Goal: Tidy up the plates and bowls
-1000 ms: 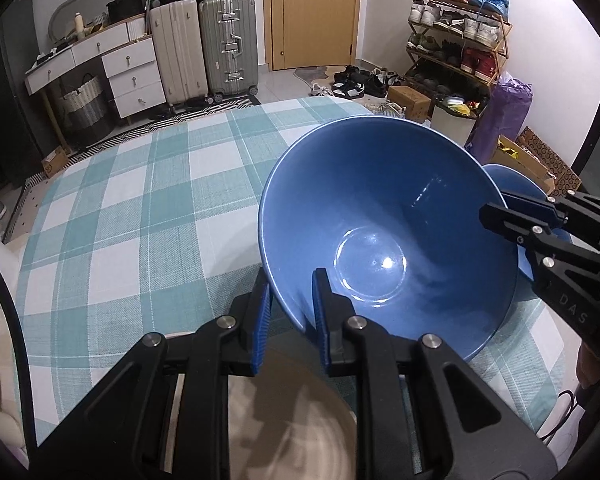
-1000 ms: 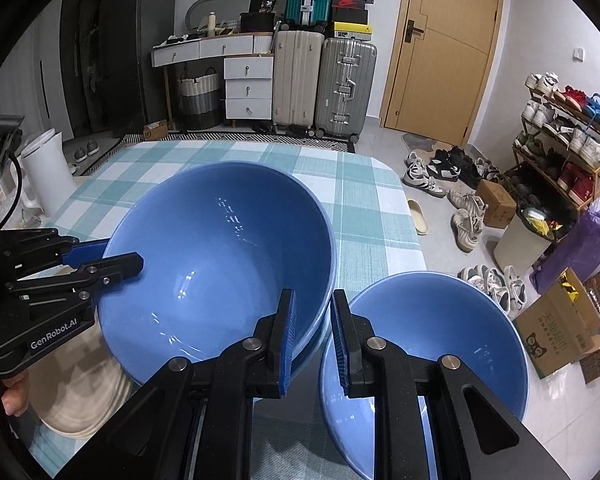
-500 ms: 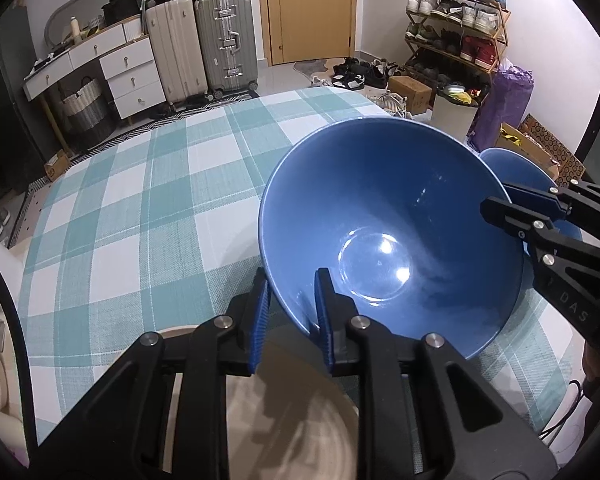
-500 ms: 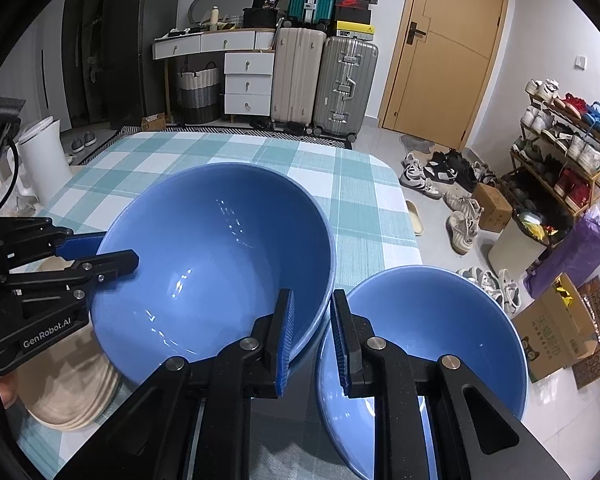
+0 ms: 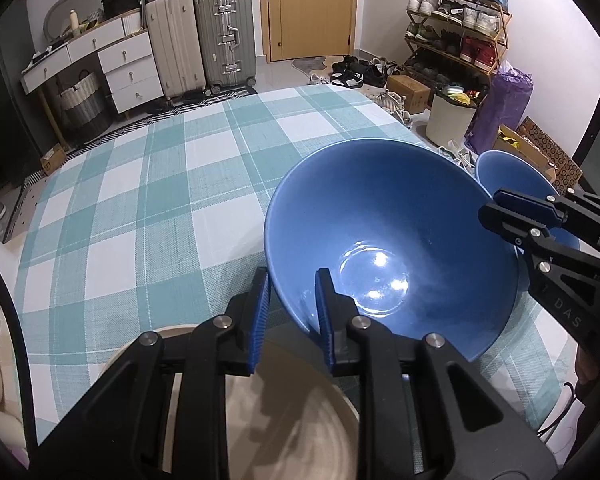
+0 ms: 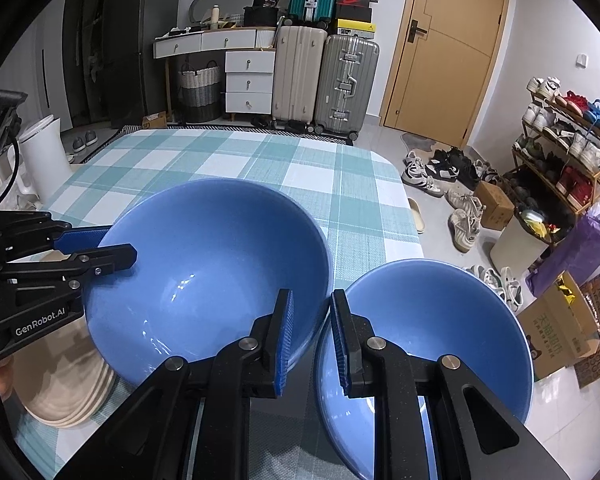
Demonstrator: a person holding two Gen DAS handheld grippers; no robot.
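Bowls sit near the worktop's [image 5: 148, 184] right edge: the left hand-held gripper [image 5: 290, 316] and right hand-held gripper [image 6: 310, 338] both clench the large blue bowl's [image 6: 204, 264] rim (steadier, presumably), small blue bowl [image 6: 432, 332] just right.

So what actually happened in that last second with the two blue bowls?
Very little. Both views pulled back and rose slightly, so more tablecloth shows. The left hand-held gripper still straddles the big blue bowl's rim, and the right hand-held gripper still sits between it and the smaller blue bowl. The beige plates stayed put. Nothing was let go.
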